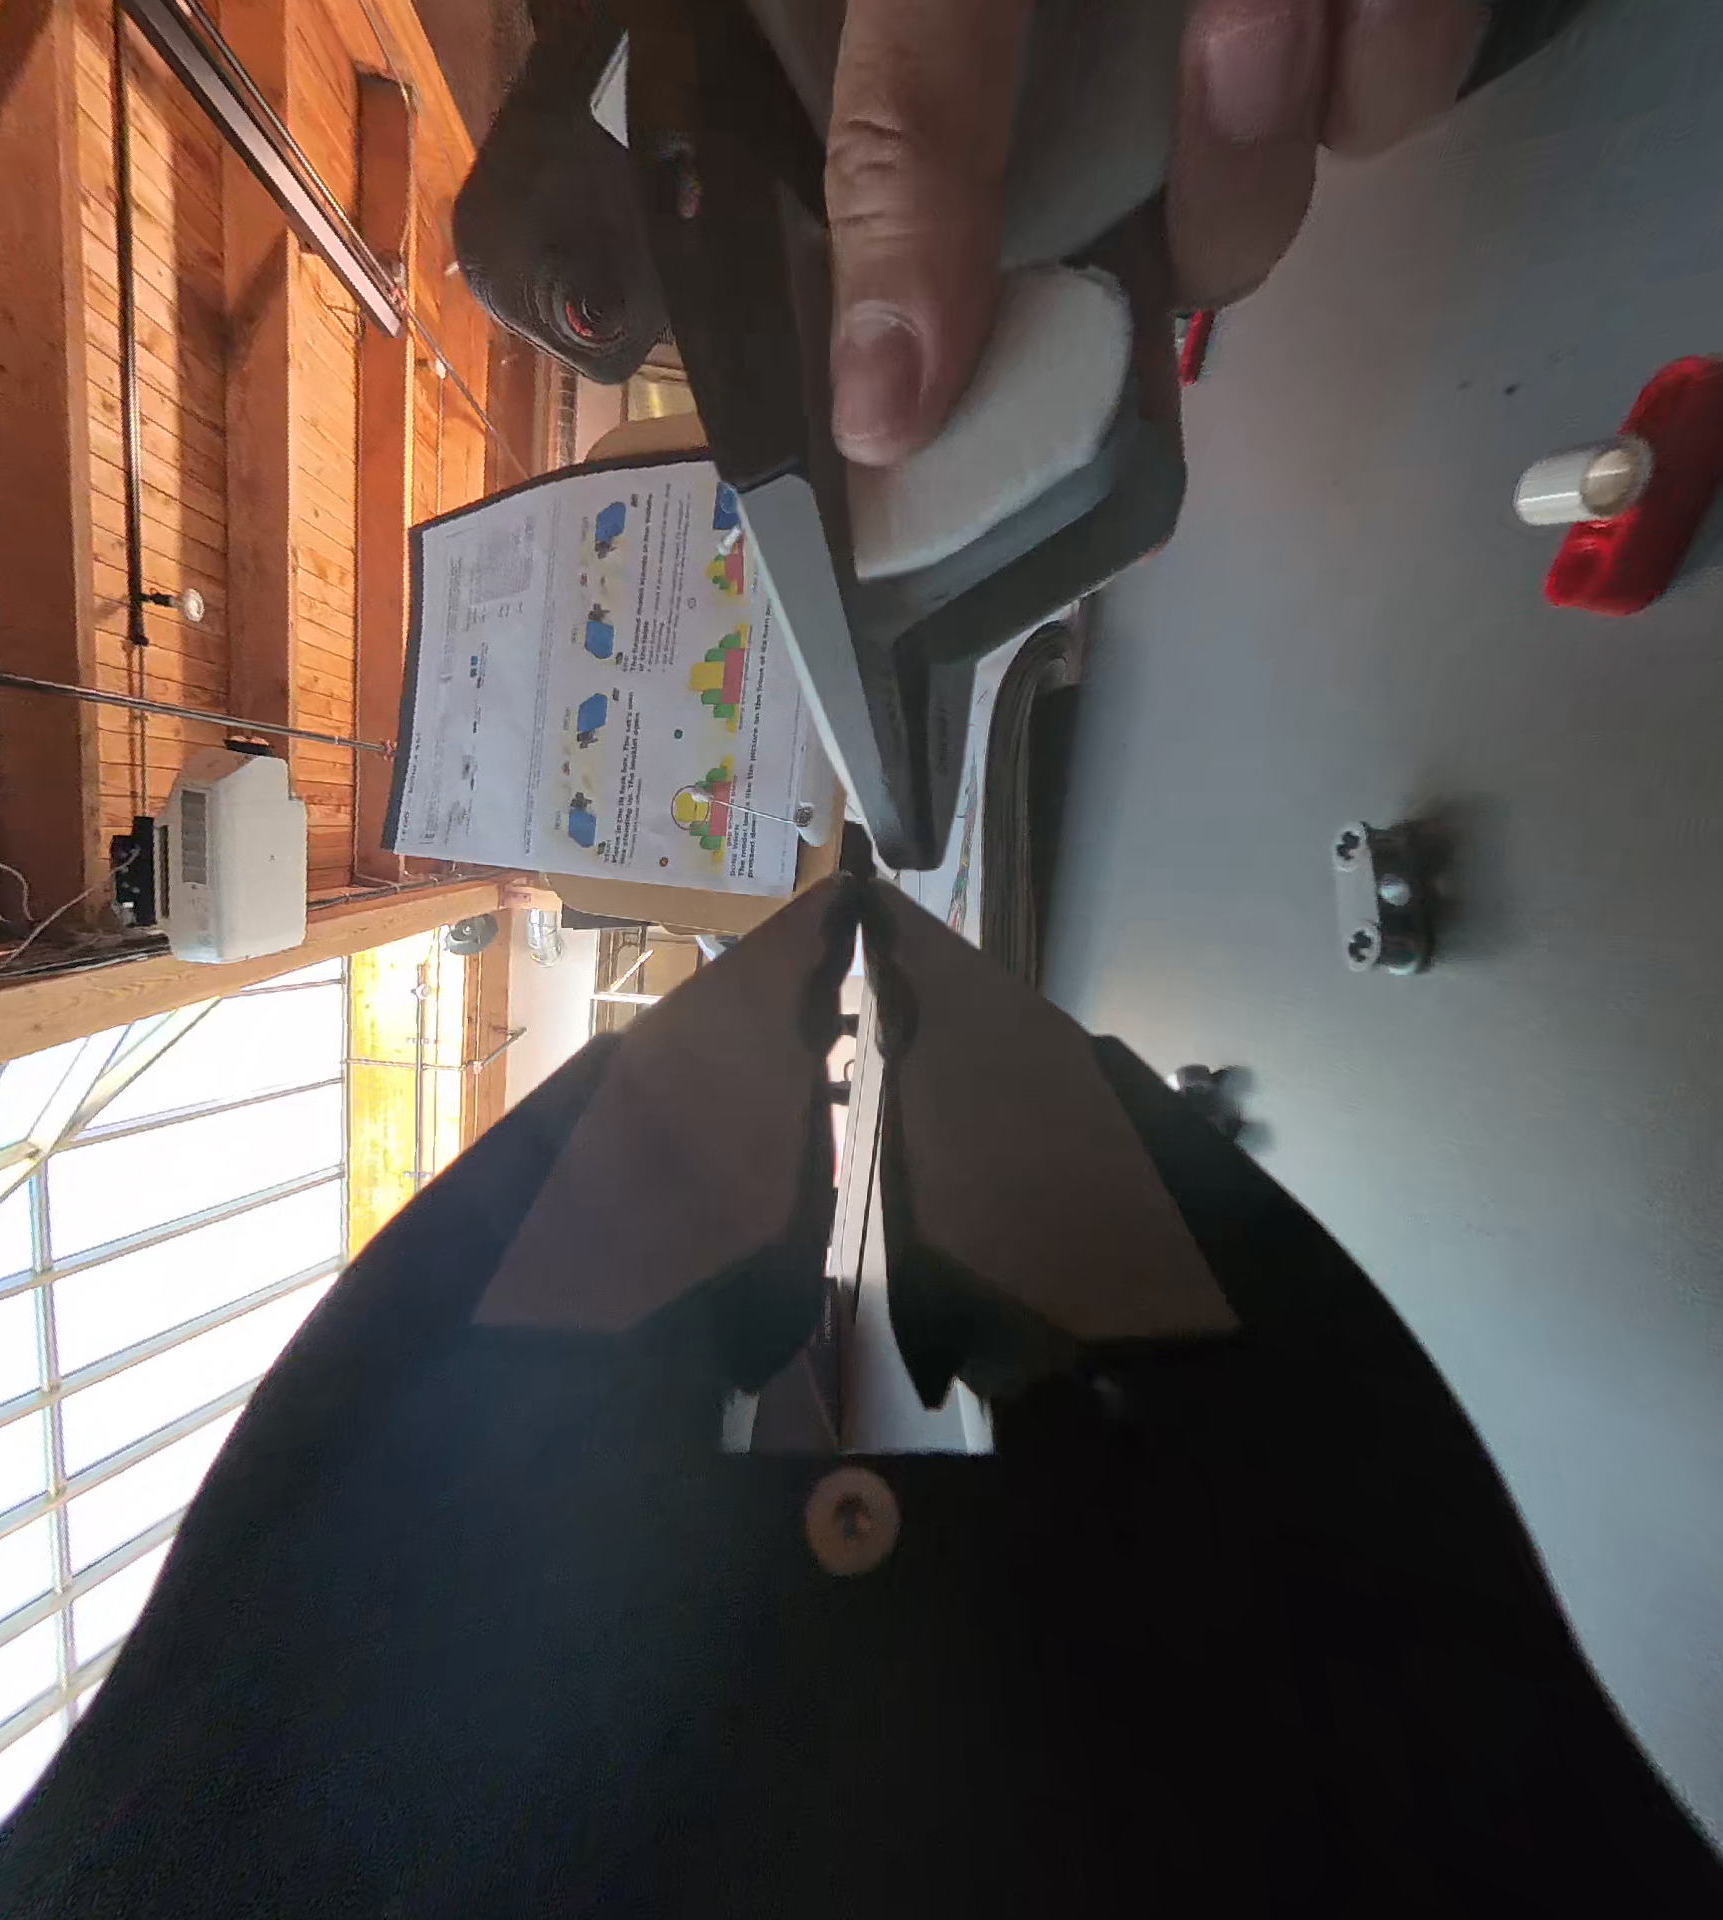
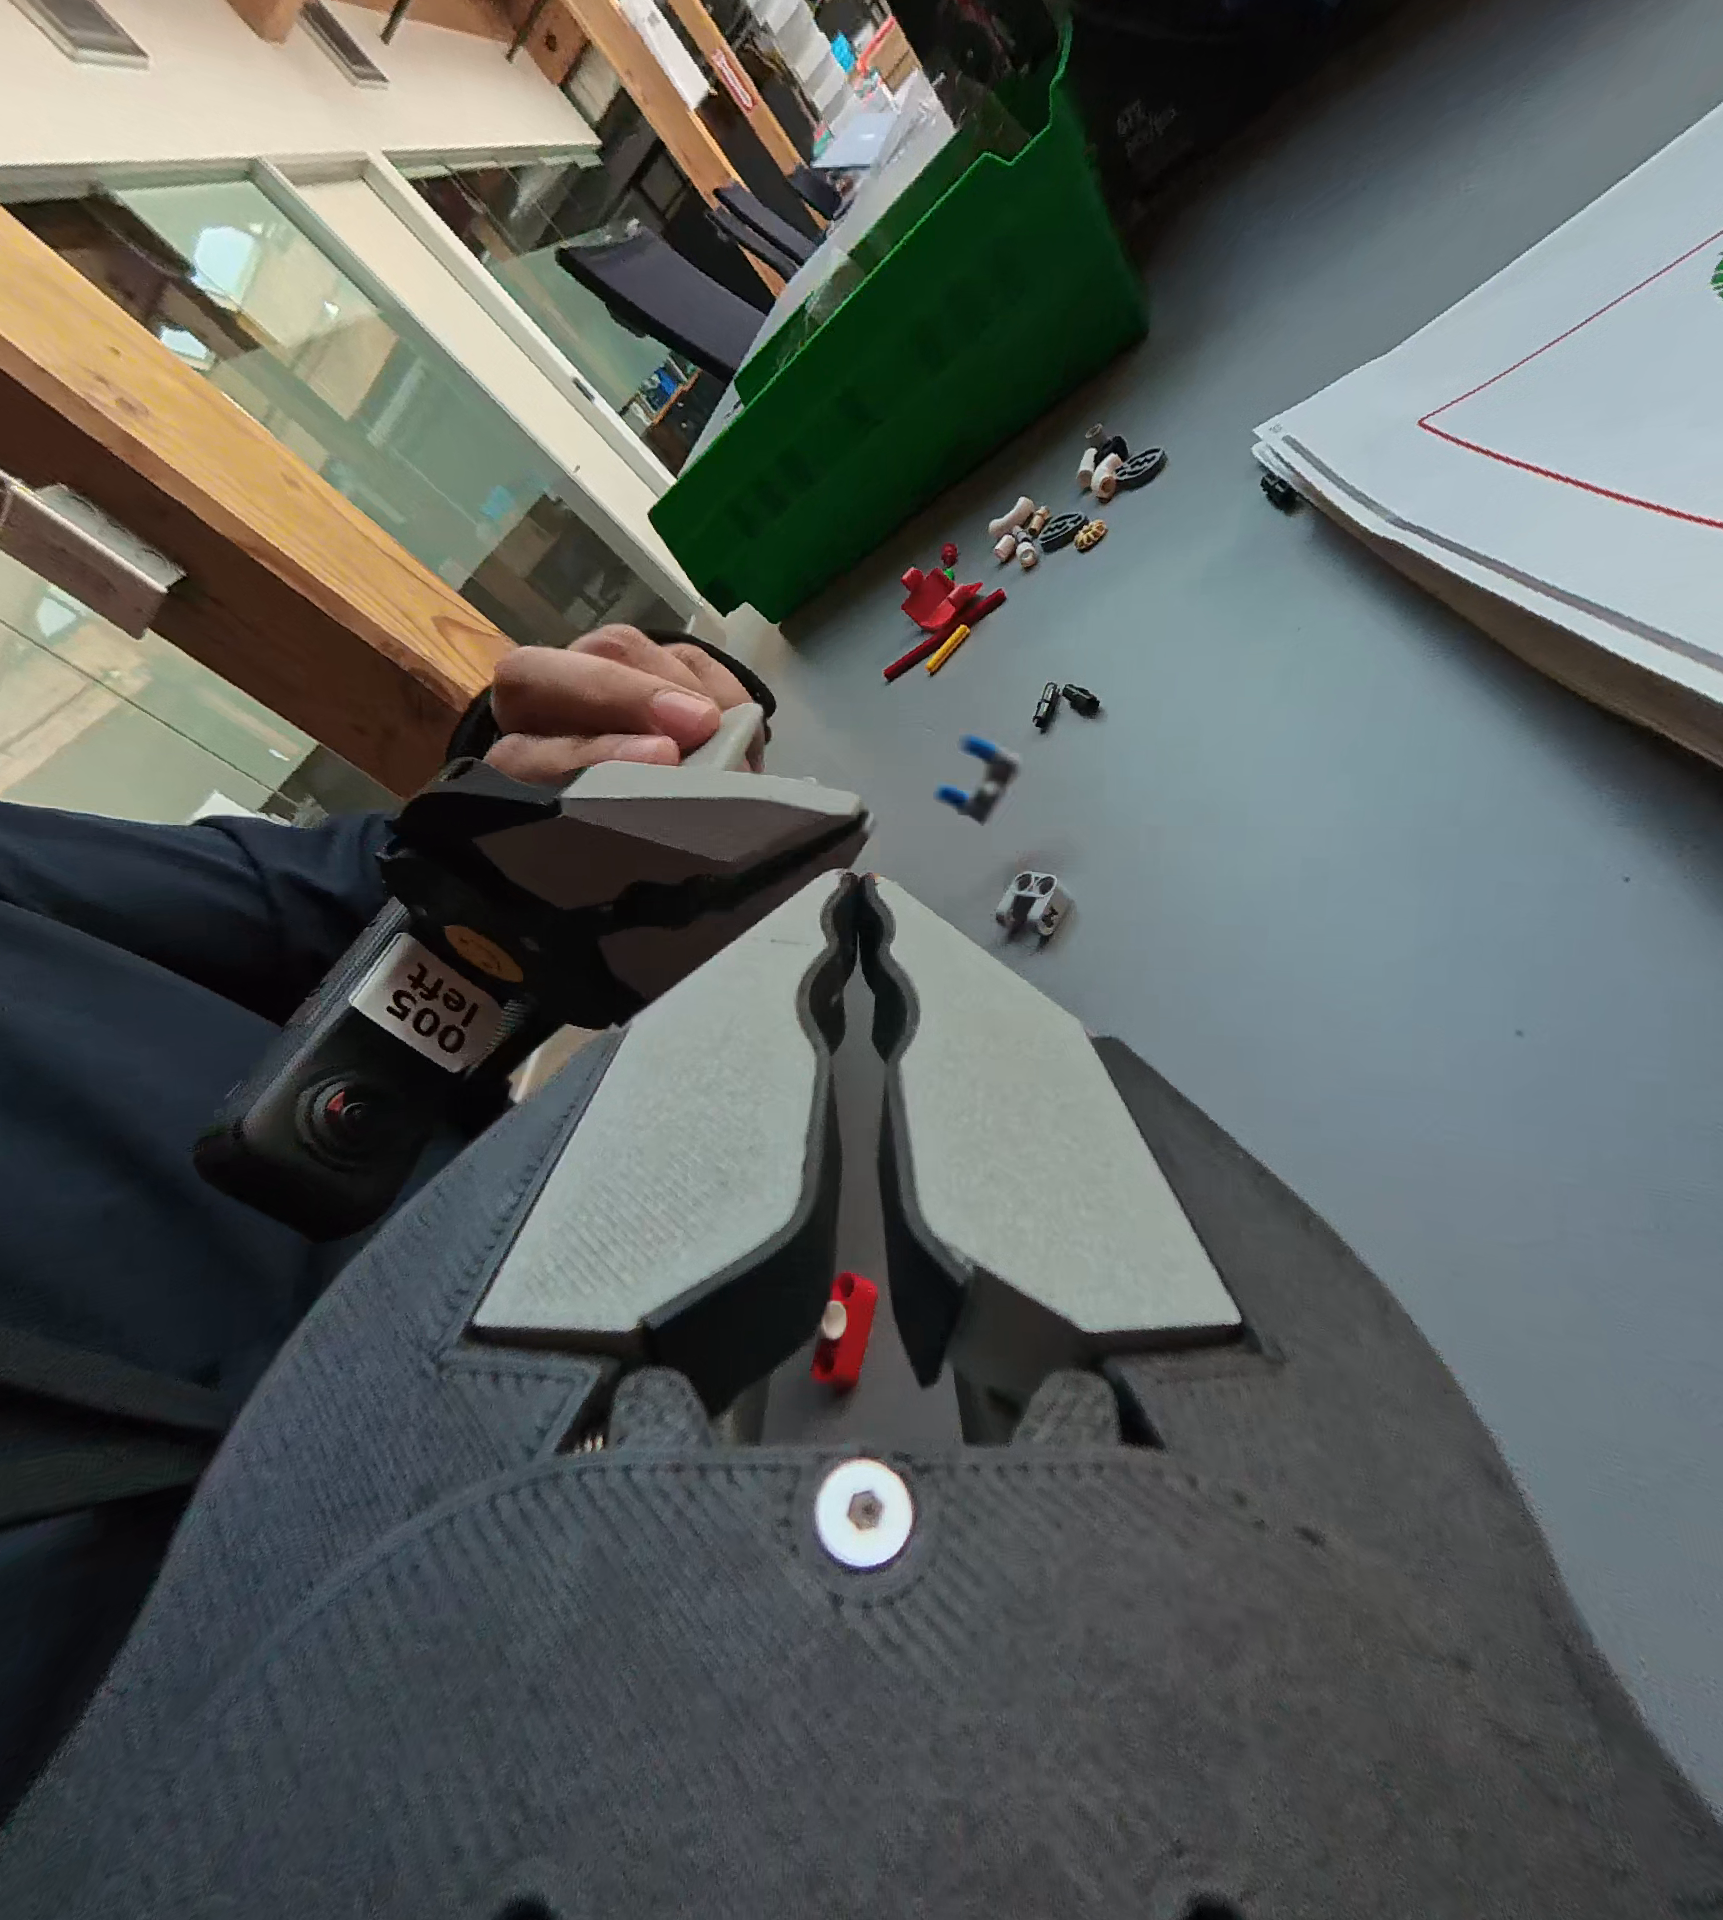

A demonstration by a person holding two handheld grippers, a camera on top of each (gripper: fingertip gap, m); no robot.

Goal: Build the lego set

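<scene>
Two claws meet tip to tip above a grey bench (image 2: 1356, 1039). The right claw (image 2: 859, 881) has its two fingertips pressed together with nothing between them. The left claw (image 2: 862, 821) lies just beside it, pointing across its tips, and its fingers also look closed on nothing; a hand (image 2: 608, 707) grips it from behind. In the left wrist view the left claw (image 1: 855, 883) shows both dark tips meeting, with the right claw (image 1: 898, 842) coming down to it from above, a second hand (image 1: 898, 260) wrapped around that one.

Small building-toy parts lie scattered on the bench. Nearest the right claw is one light grey connector with two holes (image 2: 1033, 902). Beyond it sits one grey piece with two blue pins (image 2: 982, 781), then two small black pins (image 2: 1065, 704). Farther off are one dark red axle and one yellow axle (image 2: 945, 646) side by side, one red piece (image 2: 935, 597), and a loose cluster of tan, white and black bits (image 2: 1075, 509), too small to count. One red beam with a white pin (image 2: 844, 1330) shows through the gap behind the right claw's fingers.

One green bin (image 2: 919, 395) stands at the far side, and one open instruction booklet (image 2: 1615, 468) lies to the right. In the left wrist view one printed sheet (image 1: 608, 675) stands upright beyond the claws.
</scene>
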